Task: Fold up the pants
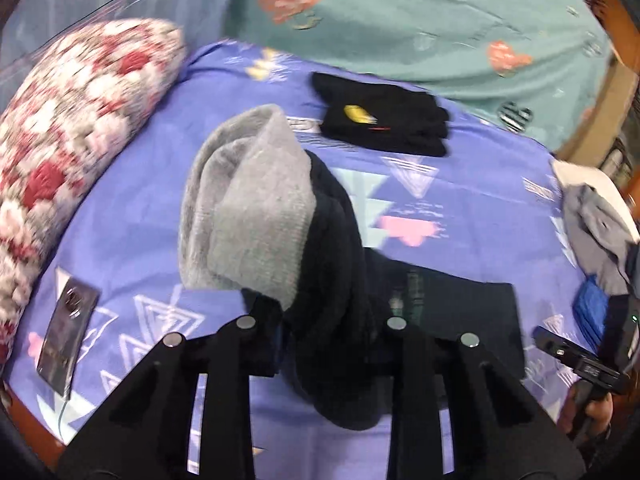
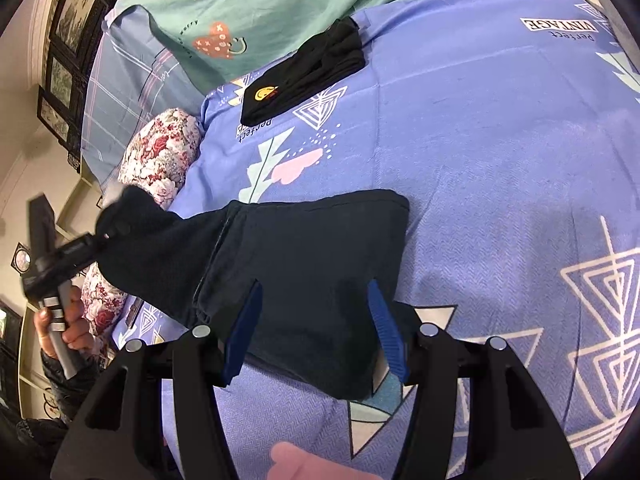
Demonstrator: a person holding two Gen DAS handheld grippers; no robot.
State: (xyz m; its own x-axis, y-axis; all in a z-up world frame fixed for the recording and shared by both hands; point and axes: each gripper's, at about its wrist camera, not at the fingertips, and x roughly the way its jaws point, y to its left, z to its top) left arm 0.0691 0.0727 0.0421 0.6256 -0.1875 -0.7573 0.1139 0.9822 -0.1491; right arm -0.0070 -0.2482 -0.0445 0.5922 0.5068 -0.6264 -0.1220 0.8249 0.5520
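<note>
Dark navy pants [image 2: 304, 264] with a grey fleece lining [image 1: 248, 208] lie partly folded on the blue patterned bedsheet [image 2: 500, 160]. My left gripper [image 1: 320, 320] is shut on one end of the pants [image 1: 332, 280] and lifts it, so the grey lining hangs inside out in front of the camera. It shows in the right wrist view [image 2: 68, 256] at the left, held up with the cloth. My right gripper [image 2: 316, 320] is open, its blue pads [image 2: 244, 332] low over the folded part of the pants on the bed.
A folded black garment [image 1: 380, 120] with a yellow smiley patch lies further up the bed. A floral pillow [image 1: 72, 128] lies at the left, a teal quilt [image 1: 420, 20] behind. A phone [image 1: 66, 340] lies near the bed's edge. A heap of clothes [image 1: 600, 232] sits at the right.
</note>
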